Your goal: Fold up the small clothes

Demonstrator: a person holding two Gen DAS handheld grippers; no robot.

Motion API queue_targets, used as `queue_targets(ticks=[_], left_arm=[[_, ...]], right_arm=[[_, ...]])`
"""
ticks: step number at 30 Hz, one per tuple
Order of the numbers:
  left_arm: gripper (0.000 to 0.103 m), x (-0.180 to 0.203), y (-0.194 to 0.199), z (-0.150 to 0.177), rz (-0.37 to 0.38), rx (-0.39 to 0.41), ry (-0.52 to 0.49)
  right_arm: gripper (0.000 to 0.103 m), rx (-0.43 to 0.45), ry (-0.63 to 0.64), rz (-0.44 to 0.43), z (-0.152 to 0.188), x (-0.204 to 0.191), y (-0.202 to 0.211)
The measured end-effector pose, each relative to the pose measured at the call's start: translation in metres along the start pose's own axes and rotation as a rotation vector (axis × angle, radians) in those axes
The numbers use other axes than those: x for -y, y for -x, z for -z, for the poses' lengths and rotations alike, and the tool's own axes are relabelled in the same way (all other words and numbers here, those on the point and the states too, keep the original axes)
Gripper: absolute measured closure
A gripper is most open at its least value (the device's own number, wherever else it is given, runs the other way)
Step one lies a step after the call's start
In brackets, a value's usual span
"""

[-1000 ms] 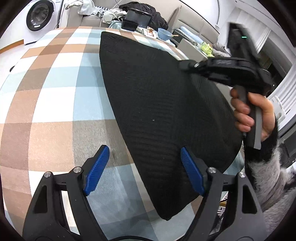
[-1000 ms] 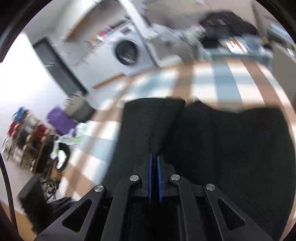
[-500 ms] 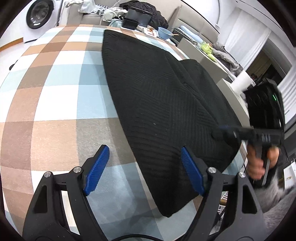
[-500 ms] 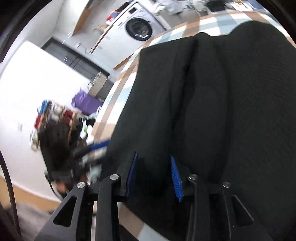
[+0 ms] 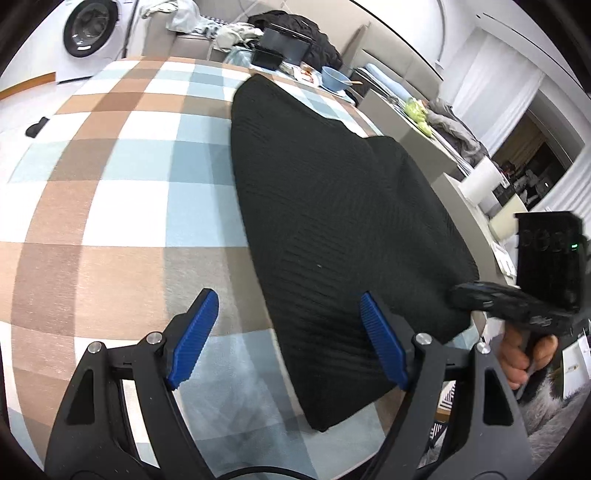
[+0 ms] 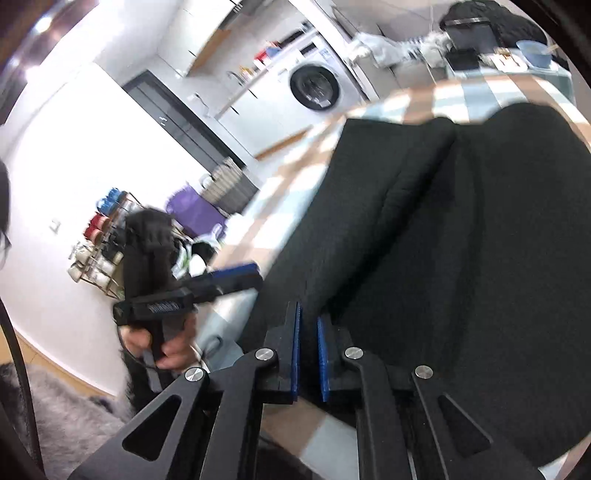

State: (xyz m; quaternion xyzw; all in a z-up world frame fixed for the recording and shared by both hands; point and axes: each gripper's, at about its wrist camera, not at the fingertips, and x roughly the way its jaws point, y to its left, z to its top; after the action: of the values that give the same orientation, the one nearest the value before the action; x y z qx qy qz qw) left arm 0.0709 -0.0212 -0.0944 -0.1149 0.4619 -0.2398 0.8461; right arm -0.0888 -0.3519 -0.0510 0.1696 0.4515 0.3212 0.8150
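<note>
A black knit garment (image 5: 332,203) lies on the checked tablecloth (image 5: 110,184), with a flap folded over its right part. My left gripper (image 5: 288,299) hovers open over the near end, its right pad above the cloth and its left pad above the table. In the left wrist view my right gripper (image 5: 458,291) meets the garment's right edge near the table's side. The right wrist view shows the right gripper (image 6: 307,314) with its blue pads almost together on the edge of the garment (image 6: 461,258). The left gripper (image 6: 255,275) appears blurred at the left there.
A washing machine (image 5: 88,33) stands beyond the table's far left. Black containers (image 5: 280,48) and a blue bowl (image 5: 334,77) sit at the far end. A low cabinet with a paper roll (image 5: 480,181) runs along the right. A hand (image 5: 517,354) holds the right gripper's handle.
The right gripper carried a fold over the garment, opened and let it lie flat, then drew back to the near right edge and closed again. The left gripper stayed put.
</note>
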Motion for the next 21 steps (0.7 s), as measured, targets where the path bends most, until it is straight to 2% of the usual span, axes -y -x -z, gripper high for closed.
queue_targets(ticks=[3,6,8,9,12,16,18,21], left_arm=[[0.026,0.009,-0.004,0.002,0.012,-0.012,-0.033],[0.026,0.019,-0.007,0.006,0.015,-0.025,-0.071],[0.026,0.025,-0.008,0.009,0.017,-0.034,-0.096],[0.026,0.028,-0.009,0.011,0.013,-0.04,-0.111],[0.026,0.034,-0.011,0.013,0.003,-0.043,-0.132],[0.026,0.035,-0.013,0.013,0.003,-0.051,-0.118],[0.026,0.034,-0.011,0.013,-0.003,-0.048,-0.109],[0.026,0.032,-0.009,0.011,-0.004,-0.036,-0.104]], right_arm=[[0.094,-0.072,-0.055,0.121,0.012,0.02,-0.015],[0.085,-0.06,-0.086,0.09,0.008,0.029,-0.012],[0.067,-0.044,-0.082,0.081,0.002,0.031,-0.01],[0.064,-0.036,-0.092,0.074,-0.001,0.033,-0.011],[0.063,-0.022,-0.121,0.067,-0.017,0.045,-0.018],[0.063,0.049,-0.241,0.126,-0.045,0.071,-0.028],[0.063,0.072,-0.22,0.173,-0.063,0.073,-0.033],[0.071,0.084,-0.203,0.253,-0.076,0.071,-0.043]])
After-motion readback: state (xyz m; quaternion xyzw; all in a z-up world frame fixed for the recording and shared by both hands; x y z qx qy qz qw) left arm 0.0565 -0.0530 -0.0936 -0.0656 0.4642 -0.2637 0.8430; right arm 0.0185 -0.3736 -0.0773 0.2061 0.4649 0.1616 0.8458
